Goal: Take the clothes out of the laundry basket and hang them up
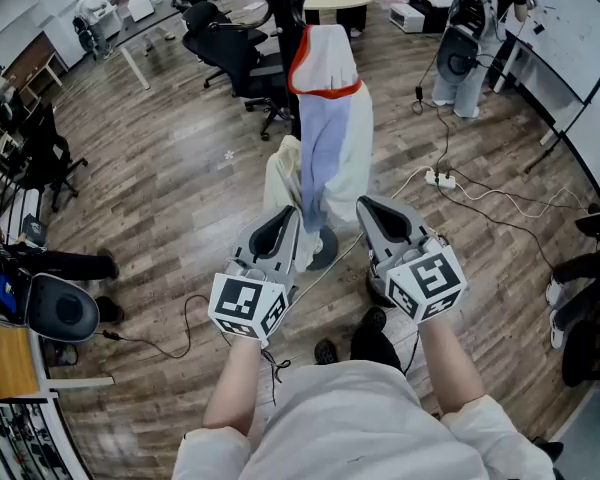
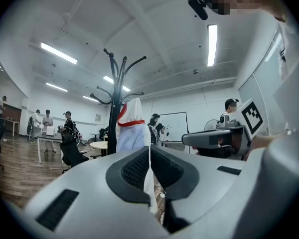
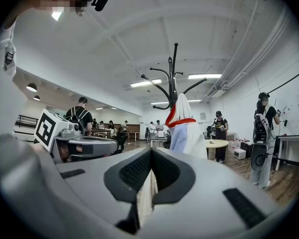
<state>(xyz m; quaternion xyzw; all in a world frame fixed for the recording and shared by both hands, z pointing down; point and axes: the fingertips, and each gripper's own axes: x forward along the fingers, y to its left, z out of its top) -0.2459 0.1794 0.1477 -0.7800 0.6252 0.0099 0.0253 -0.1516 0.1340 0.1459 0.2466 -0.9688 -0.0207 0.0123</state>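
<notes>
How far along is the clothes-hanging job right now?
Done: a white garment with red trim already hangs on the coat rack. In hand: the left gripper and right gripper are both shut on a cream garment, held in front of the rack and not yet hung. Left: no laundry basket is in view, so I cannot tell how many clothes remain.

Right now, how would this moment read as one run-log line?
left gripper shut on cream cloth | right gripper shut on cream cloth | one garment hung on coat rack
</notes>
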